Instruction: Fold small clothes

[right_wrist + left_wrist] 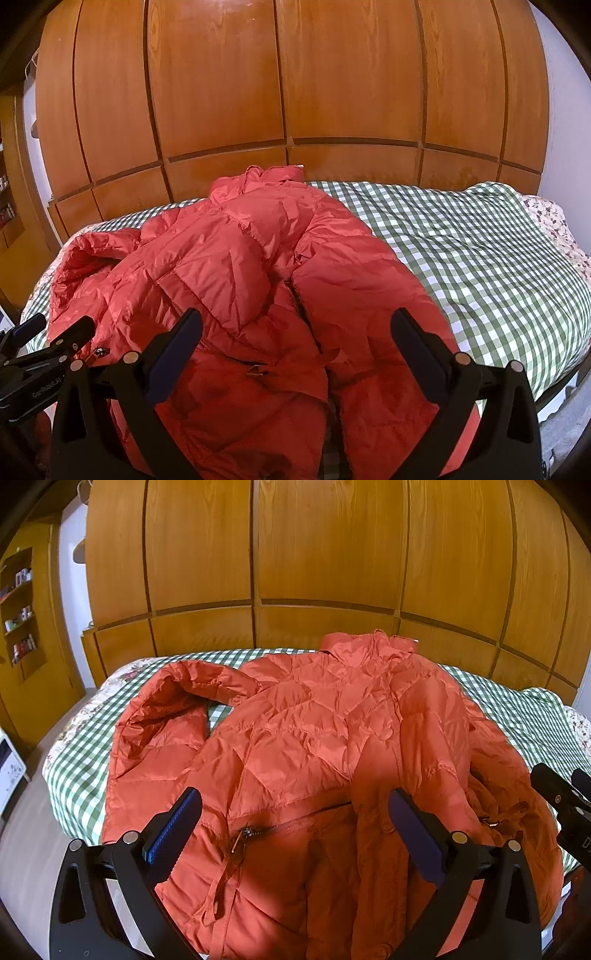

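An orange-red quilted jacket (314,738) lies spread across the bed (81,775), filling the centre and lower half of the left wrist frame. Its collar (365,646) points toward the upper middle of the frame, close to the wooden wardrobe (295,554) that covers the whole top. One sleeve (162,716) bends out at centre left, its open cuff showing the darker lining. A pocket zipper (295,823) runs across the lower centre, with a metal pull (240,840) and a ribbon trailing toward the bottom edge.

The left claw (295,827) sits at the bottom of its frame with its blue-padded fingers (177,827) spread wide apart over the jacket's hem area; nothing is gripped between them. At the right edge of this frame the black tip of the other tool shows.

In the right wrist view the jacket (240,277) occupies the centre and left, while the green-and-white checked sheet (480,258) lies bare across the right half. The front zipper line (306,317) runs down the middle toward the bottom. The right claw (295,347) is likewise wide open above the jacket's lower part, holding nothing. A shelf with small bottles (22,616) stands at the upper left of the left wrist frame.
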`<state>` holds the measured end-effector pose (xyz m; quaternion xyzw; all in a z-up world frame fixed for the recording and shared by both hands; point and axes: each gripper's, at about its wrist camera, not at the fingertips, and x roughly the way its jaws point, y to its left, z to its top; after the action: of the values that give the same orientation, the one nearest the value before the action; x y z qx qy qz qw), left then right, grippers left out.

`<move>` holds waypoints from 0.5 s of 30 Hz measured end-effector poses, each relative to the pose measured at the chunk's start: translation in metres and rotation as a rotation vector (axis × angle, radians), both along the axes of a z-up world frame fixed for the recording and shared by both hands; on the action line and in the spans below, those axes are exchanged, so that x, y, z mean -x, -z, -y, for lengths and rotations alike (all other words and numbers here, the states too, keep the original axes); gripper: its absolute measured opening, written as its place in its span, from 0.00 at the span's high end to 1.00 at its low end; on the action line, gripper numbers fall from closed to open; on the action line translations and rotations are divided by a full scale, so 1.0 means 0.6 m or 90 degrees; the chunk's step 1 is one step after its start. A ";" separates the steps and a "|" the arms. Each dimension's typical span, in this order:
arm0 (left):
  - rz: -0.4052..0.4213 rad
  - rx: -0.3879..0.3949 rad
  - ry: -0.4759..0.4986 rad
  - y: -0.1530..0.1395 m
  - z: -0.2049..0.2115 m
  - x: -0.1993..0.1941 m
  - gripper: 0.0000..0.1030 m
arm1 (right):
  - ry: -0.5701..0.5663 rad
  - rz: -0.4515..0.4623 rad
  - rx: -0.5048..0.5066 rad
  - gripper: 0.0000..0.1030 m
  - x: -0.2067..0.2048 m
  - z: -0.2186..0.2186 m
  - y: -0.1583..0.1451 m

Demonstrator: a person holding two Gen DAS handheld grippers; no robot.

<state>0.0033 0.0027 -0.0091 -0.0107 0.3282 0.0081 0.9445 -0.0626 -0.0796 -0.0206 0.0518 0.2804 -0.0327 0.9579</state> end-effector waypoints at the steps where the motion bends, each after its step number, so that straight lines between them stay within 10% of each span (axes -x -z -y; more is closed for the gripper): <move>1: -0.001 0.000 0.001 0.001 0.000 0.000 0.03 | -0.001 -0.001 0.000 0.02 -0.001 0.000 0.000; 15: -0.008 -0.003 0.004 0.007 0.002 -0.002 0.03 | -0.011 -0.006 -0.002 0.02 -0.004 -0.004 0.003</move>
<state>0.0044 0.0014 -0.0133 -0.0071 0.3341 0.0062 0.9425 -0.0603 -0.0775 -0.0222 0.0506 0.2852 -0.0244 0.9568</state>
